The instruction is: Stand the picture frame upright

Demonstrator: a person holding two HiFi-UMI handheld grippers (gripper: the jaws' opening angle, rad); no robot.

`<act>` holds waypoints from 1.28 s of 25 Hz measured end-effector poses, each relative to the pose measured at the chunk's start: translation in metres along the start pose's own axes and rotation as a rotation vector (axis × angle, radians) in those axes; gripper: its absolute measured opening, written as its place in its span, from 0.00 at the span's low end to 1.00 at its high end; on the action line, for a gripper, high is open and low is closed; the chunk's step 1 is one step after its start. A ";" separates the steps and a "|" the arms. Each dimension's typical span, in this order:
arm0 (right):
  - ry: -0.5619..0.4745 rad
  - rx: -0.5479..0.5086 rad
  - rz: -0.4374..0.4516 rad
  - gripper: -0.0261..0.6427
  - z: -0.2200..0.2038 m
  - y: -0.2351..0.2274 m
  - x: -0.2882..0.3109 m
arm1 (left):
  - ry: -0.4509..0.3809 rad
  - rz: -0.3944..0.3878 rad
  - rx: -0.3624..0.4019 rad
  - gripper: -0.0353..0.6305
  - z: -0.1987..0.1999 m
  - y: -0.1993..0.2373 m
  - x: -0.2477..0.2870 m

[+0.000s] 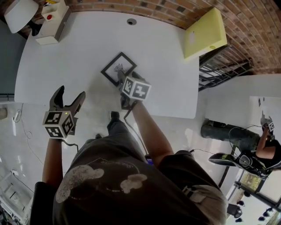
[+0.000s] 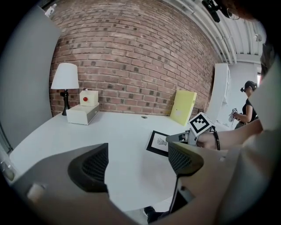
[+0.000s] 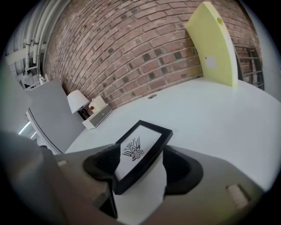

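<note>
The black picture frame (image 1: 117, 67) with a white print lies on the white table (image 1: 83, 52) near its middle. My right gripper (image 1: 126, 80) is at the frame's near corner. In the right gripper view the picture frame (image 3: 141, 149) sits between the two pads, near end raised a little, and the right gripper (image 3: 142, 170) is shut on it. My left gripper (image 1: 68, 97) hangs open and empty over the table's front left edge. From the left gripper (image 2: 138, 163), the picture frame (image 2: 158, 143) and the right gripper (image 2: 186, 137) show at right.
A yellow board (image 1: 205, 33) leans on the brick wall at the back right. A white box with a red button (image 1: 52, 22) and a lamp (image 1: 19, 13) stand at the back left. A cable hole (image 1: 131, 21) is at the back edge. Another person (image 1: 268, 147) stands far right.
</note>
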State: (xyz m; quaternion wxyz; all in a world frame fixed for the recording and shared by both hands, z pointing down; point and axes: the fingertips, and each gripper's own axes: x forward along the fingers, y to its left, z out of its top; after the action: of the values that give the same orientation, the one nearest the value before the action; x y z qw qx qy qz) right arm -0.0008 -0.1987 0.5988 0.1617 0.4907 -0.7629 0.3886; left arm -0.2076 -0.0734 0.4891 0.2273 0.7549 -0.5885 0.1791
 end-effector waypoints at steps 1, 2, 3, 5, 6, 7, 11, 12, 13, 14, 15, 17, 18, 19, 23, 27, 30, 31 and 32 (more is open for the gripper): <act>0.007 0.003 0.004 0.49 0.001 -0.001 0.003 | 0.002 0.006 0.000 0.68 0.003 0.000 0.001; 0.013 0.007 0.009 0.49 0.002 -0.001 0.005 | -0.001 0.013 -0.002 0.68 0.005 0.001 0.002; 0.017 0.009 0.013 0.49 0.003 -0.001 0.008 | -0.005 0.020 -0.006 0.68 0.008 0.001 0.003; 0.030 0.007 0.012 0.49 0.002 -0.002 0.013 | -0.015 0.030 -0.013 0.68 0.013 0.003 0.006; 0.043 0.001 0.005 0.49 0.001 -0.002 0.015 | -0.018 0.034 -0.014 0.68 0.015 0.003 0.008; 0.057 -0.009 -0.006 0.49 0.000 -0.003 0.017 | -0.020 0.036 -0.012 0.68 0.017 0.003 0.010; 0.097 -0.085 -0.063 0.45 -0.002 -0.006 0.019 | -0.025 0.030 -0.002 0.68 0.024 0.006 0.019; 0.101 -0.104 -0.084 0.41 -0.002 -0.009 0.019 | -0.025 0.025 0.001 0.68 0.025 0.008 0.022; 0.102 -0.114 -0.106 0.34 -0.002 -0.012 0.018 | -0.023 0.016 0.004 0.68 0.026 0.009 0.025; 0.101 -0.114 -0.124 0.29 -0.001 -0.016 0.018 | -0.019 0.003 0.003 0.68 0.027 0.010 0.028; 0.100 -0.104 -0.134 0.28 0.000 -0.017 0.018 | -0.013 -0.011 0.002 0.68 0.027 0.011 0.032; 0.100 -0.069 -0.149 0.27 0.000 -0.018 0.019 | 0.001 -0.044 0.007 0.68 0.027 0.014 0.040; 0.098 -0.047 -0.158 0.25 0.001 -0.019 0.019 | 0.005 -0.061 0.014 0.68 0.027 0.017 0.044; 0.095 -0.027 -0.170 0.22 0.001 -0.019 0.018 | 0.009 -0.078 0.023 0.68 0.028 0.018 0.049; 0.099 -0.067 -0.188 0.15 0.007 -0.016 0.014 | 0.021 -0.157 0.062 0.68 0.034 0.021 0.063; 0.072 -0.121 -0.205 0.15 0.019 -0.009 0.010 | 0.013 -0.214 0.079 0.68 0.047 0.028 0.077; 0.048 -0.152 -0.204 0.15 0.030 -0.003 0.005 | 0.008 -0.252 0.104 0.68 0.056 0.031 0.084; 0.037 -0.168 -0.197 0.15 0.034 0.000 0.003 | 0.007 -0.263 0.116 0.68 0.059 0.031 0.086; 0.023 -0.186 -0.188 0.15 0.040 0.004 0.000 | 0.005 -0.275 0.128 0.68 0.063 0.031 0.089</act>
State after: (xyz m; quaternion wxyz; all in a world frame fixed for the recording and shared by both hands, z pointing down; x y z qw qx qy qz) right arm 0.0013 -0.2283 0.5716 0.2508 0.5384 -0.7445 0.3049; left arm -0.2162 -0.1861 0.4890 0.2024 0.8408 -0.4665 0.1855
